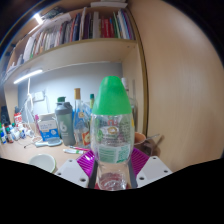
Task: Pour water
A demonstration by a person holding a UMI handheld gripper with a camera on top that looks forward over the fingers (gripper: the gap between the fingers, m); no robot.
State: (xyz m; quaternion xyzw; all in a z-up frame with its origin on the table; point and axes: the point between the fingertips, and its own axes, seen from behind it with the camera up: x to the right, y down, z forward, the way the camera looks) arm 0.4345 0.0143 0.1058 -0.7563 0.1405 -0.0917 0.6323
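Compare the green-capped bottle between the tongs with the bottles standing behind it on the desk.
The green-capped bottle stands between the tongs, just ahead of the camera; the desk bottles stand far beyond them, under the bookshelf. It has a big green cap; theirs look smaller and darker. All stand upright.

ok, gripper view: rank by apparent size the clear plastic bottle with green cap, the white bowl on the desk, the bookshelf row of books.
1. Clear plastic bottle with green cap, between the tongs; nearness inflates it.
2. Bookshelf row of books.
3. White bowl on the desk.
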